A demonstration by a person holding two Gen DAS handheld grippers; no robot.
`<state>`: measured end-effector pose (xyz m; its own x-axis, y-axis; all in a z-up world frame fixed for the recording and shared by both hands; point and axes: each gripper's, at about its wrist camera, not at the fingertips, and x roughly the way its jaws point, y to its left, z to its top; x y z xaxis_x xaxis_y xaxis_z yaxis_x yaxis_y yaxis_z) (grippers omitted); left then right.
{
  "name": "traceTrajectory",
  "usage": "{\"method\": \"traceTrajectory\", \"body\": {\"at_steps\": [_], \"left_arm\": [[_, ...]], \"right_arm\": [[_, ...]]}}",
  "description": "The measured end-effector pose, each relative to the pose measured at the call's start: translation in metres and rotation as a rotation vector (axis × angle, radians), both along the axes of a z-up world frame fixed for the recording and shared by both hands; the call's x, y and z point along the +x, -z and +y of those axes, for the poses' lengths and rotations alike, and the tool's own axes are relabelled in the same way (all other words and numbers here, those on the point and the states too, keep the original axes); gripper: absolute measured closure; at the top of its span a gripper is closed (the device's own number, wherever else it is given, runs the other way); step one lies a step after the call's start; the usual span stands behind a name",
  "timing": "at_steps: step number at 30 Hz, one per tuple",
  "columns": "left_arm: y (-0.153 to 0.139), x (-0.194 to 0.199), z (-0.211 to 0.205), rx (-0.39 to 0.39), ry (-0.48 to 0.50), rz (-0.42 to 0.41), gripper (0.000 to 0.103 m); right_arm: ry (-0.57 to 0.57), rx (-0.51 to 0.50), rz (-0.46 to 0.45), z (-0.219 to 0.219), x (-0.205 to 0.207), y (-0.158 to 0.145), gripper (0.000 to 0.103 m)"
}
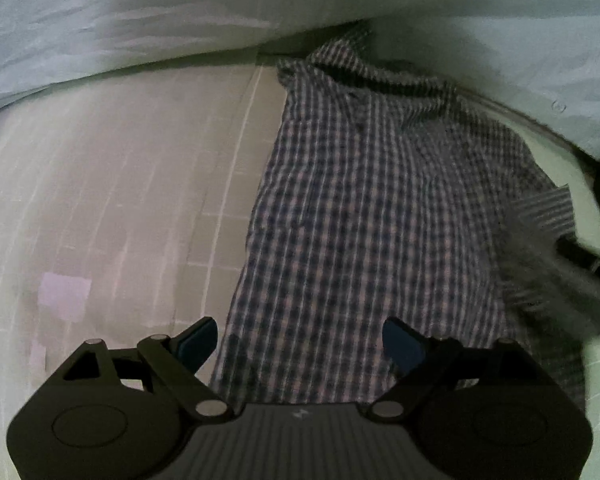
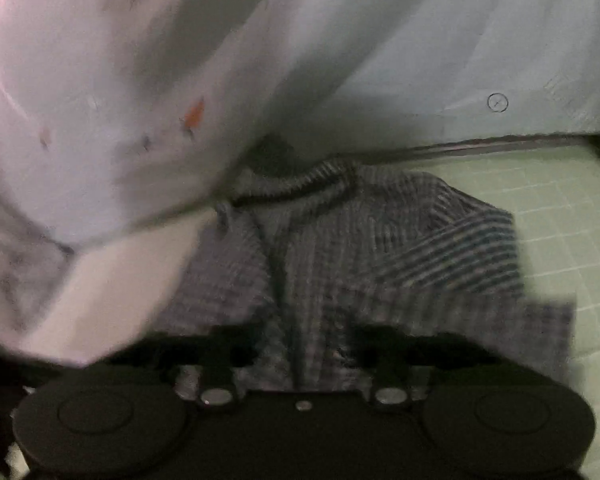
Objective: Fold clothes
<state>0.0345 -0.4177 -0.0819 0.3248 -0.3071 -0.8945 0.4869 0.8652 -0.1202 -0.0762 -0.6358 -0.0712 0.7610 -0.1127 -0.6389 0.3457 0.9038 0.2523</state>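
Checked shirt laid lengthwise on a gridded mat, backed by a pale printed sheet.

The sheet hangs behind the mat. The shirt lies on the mat's right half, its long axis running from the near edge to the sheet, collar end farthest away. The left gripper hovers above the near hem, jaws wide apart, holding nothing. The right gripper is blurred; jaws parted over the shirt, and whether it has hold of the cloth cannot be told.

Shirt on gridded mat
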Motion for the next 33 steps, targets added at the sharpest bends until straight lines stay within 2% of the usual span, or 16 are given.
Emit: {"method": "traceTrajectory", "body": {"at_steps": [2, 5, 8, 12, 15, 19, 21, 24, 28, 30, 33], "left_arm": [[-0.004, -0.001, -0.002, -0.014, 0.009, -0.006, 0.013], [-0.005, -0.002, -0.011, -0.018, 0.028, -0.009, 0.013], [-0.005, -0.007, -0.026, -0.031, 0.059, -0.006, 0.013], [-0.008, -0.013, -0.058, -0.106, 0.158, -0.012, 0.015], [-0.007, -0.016, -0.091, -0.122, 0.232, -0.009, 0.026], [-0.003, -0.031, -0.137, -0.133, 0.342, 0.003, 0.032], [0.005, -0.04, -0.158, -0.134, 0.409, 0.02, 0.032], [0.023, -0.049, -0.186, -0.095, 0.466, 0.049, 0.032], [0.047, -0.056, -0.209, -0.083, 0.527, 0.163, 0.03], [0.049, -0.064, -0.214, -0.073, 0.548, 0.135, 0.025], [0.05, -0.076, -0.219, -0.048, 0.581, 0.078, 0.025]], "right_arm": [[0.072, -0.071, 0.011, 0.001, -0.01, -0.003, 0.022], [0.233, -0.115, 0.025, -0.015, -0.038, -0.005, 0.007], [0.418, -0.167, 0.105, -0.035, -0.068, 0.001, 0.006], [0.598, -0.156, 0.218, -0.063, -0.118, 0.02, 0.006], [0.661, -0.12, 0.231, -0.07, -0.145, 0.029, 0.006], [0.729, -0.111, 0.268, -0.078, -0.163, 0.041, 0.006], [0.755, -0.1, 0.277, -0.086, -0.162, 0.048, 0.006], [0.78, -0.07, 0.277, -0.092, -0.166, 0.054, 0.006], [0.789, -0.06, 0.271, -0.094, -0.168, 0.06, 0.006], [0.787, -0.043, 0.255, -0.096, -0.169, 0.061, 0.006], [0.793, -0.025, 0.262, -0.098, -0.169, 0.065, 0.006]]}}
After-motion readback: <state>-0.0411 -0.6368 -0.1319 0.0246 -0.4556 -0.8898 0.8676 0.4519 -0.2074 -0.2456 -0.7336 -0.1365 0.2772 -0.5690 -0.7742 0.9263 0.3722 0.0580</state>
